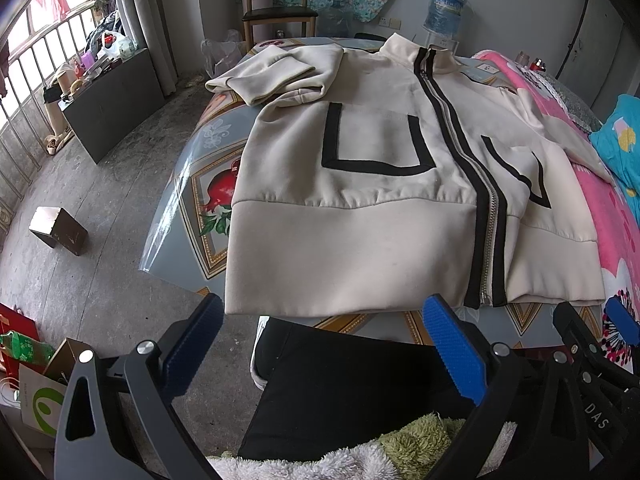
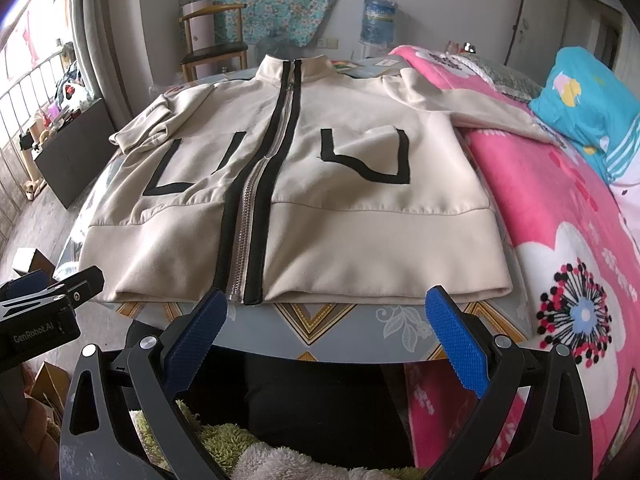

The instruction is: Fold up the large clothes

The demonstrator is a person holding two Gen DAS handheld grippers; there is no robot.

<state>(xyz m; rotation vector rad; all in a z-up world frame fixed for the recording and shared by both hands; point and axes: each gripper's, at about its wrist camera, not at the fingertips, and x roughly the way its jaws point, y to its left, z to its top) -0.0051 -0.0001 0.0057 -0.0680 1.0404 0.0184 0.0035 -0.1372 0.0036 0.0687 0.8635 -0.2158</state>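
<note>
- Nearest us: left gripper (image 1: 320,336), blue pads spread wide, holding nothing; it hangs just short of the worktop edge.
- Right gripper (image 2: 326,328) likewise, jaws well apart and empty, close to the hem.
- Cream zip-up jacket (image 2: 296,208) lies face up and flat on the worktop (image 2: 340,326), zipper (image 1: 490,224) closed, collar at the far end, hem band nearest us.
- Left sleeve (image 1: 280,76) is already doubled across the shoulder; right sleeve (image 2: 480,108) trails out onto the pink blanket (image 2: 560,216).
- Handling, as we judge it: thick soft knit, limp, light enough for one jaw pinch, not slippery. The zipper line should act as a stiff spine.
- Best hold, we think: the right sleeve cuff, or the hem corners for the lengthwise fold.
</note>
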